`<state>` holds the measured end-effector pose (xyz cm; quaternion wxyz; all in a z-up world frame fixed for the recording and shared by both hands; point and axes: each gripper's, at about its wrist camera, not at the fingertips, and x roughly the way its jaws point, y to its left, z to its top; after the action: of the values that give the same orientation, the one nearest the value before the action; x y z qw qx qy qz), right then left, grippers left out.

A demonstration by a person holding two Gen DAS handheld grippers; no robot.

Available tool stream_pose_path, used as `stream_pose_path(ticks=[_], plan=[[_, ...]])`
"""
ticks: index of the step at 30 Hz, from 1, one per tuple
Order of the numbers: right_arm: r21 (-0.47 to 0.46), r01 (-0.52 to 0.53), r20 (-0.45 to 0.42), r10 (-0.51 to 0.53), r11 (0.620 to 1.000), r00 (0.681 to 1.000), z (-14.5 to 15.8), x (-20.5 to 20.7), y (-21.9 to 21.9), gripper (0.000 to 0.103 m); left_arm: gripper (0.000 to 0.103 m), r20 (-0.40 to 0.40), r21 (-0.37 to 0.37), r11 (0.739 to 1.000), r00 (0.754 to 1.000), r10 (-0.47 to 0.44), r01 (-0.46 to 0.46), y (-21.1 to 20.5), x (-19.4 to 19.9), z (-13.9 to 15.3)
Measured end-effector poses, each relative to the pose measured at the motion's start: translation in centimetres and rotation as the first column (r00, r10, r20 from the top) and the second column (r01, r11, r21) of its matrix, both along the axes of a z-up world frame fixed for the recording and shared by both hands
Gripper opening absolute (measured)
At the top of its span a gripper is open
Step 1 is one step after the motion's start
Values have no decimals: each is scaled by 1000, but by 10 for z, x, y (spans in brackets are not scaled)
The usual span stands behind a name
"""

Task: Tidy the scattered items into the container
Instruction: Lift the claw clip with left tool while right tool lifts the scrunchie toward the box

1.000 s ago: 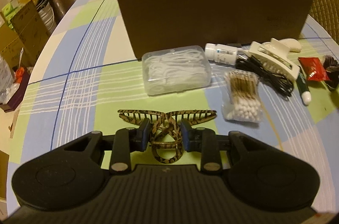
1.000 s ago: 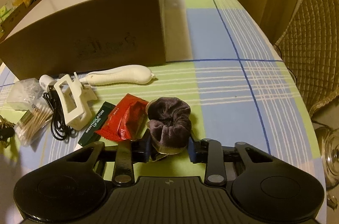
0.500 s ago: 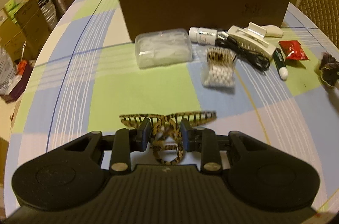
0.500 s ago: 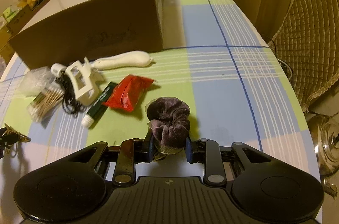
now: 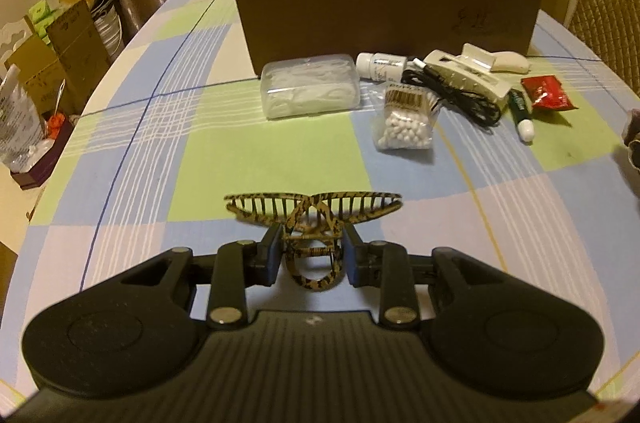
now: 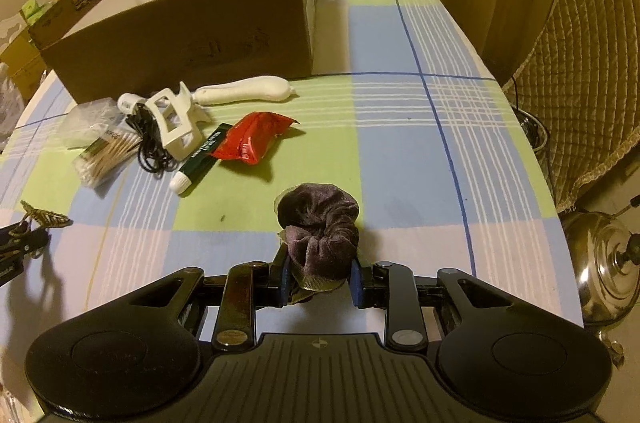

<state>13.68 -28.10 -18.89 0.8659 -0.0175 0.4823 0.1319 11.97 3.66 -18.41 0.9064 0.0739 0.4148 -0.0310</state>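
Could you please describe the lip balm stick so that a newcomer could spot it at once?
Start at the big brown box; loose items lie before it. The lip balm stick lies beside the red packet: the only dark green tube, with a white cap.

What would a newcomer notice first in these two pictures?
First, the two held things: a leopard-patterned plastic hair claw clamped in the left gripper, and a dark purple velvet scrunchie clamped in the right gripper. Behind them a big brown cardboard box stands open, with small toiletries scattered along its front.
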Motion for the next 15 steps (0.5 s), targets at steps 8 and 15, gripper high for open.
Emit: stream_pose_path(ticks=[8, 15], plan=[[20, -38, 12, 38, 999, 999, 8, -16, -1, 25, 25, 5, 11, 999, 999, -49, 49, -12, -18, 18], [52, -64, 30, 62, 997, 998, 15, -27, -4, 25, 26, 0, 23, 998, 998, -59, 59, -21, -35, 29]])
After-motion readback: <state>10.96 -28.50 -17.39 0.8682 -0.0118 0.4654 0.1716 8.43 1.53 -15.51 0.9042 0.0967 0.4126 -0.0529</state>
